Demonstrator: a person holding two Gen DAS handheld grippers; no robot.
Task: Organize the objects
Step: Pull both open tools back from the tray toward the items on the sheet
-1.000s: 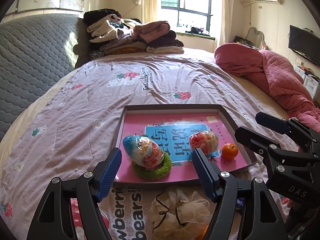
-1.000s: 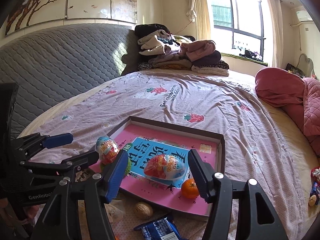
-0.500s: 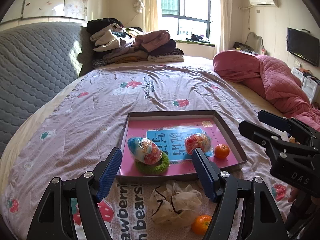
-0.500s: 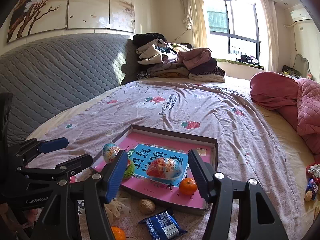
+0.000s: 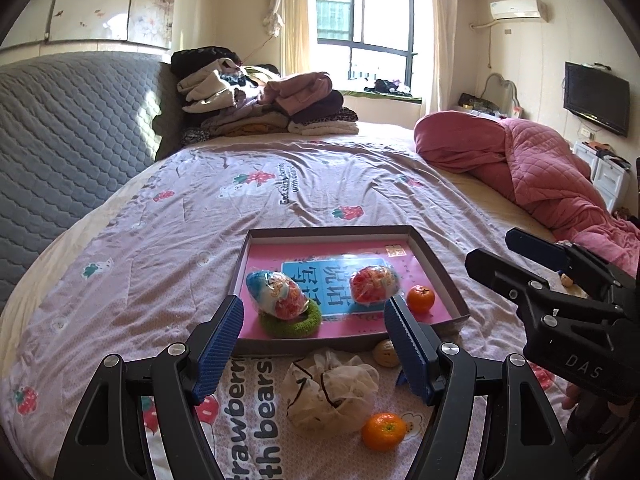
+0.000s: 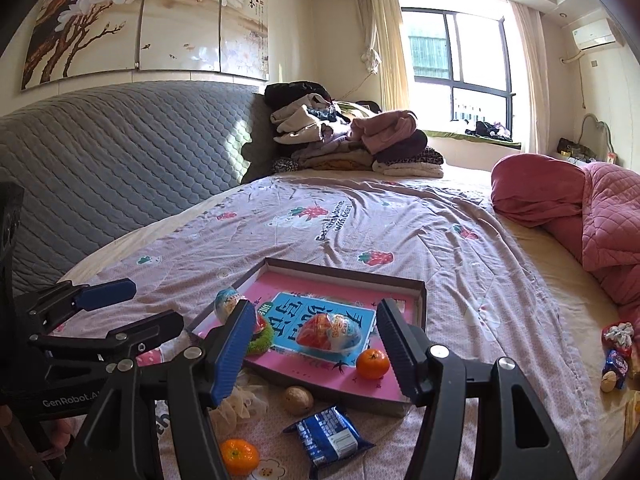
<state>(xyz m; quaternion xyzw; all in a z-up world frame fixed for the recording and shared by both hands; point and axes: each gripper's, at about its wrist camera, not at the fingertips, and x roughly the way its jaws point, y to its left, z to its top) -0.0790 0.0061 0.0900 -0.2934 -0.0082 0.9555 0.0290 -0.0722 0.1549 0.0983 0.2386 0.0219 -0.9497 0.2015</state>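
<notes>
Both grippers are seen wide open and empty: left gripper (image 5: 314, 344), right gripper (image 6: 316, 346). Loose tangerine (image 6: 239, 456) lies on the bedspread, short of the tray (image 6: 420, 286), nearer the left gripper.

Left gripper (image 5: 314, 338): black plastic frame, 2 angular arms that widen toward the body.
Left pads (image 5: 218, 350): blue, ribbed with fine cross grooves.
Left screws: round silver heads, 2 on each arm near the pad mounts.
Left marking: white "GenRobot.AI" on the black body, read from the right wrist view.
Right gripper (image 6: 316, 342): same black frame and shape, silver screw heads on both arms.
Right pads (image 6: 234, 350): blue, ribbed.
Right marking: white letters "DAS" on the body, read from the left wrist view.
</notes>
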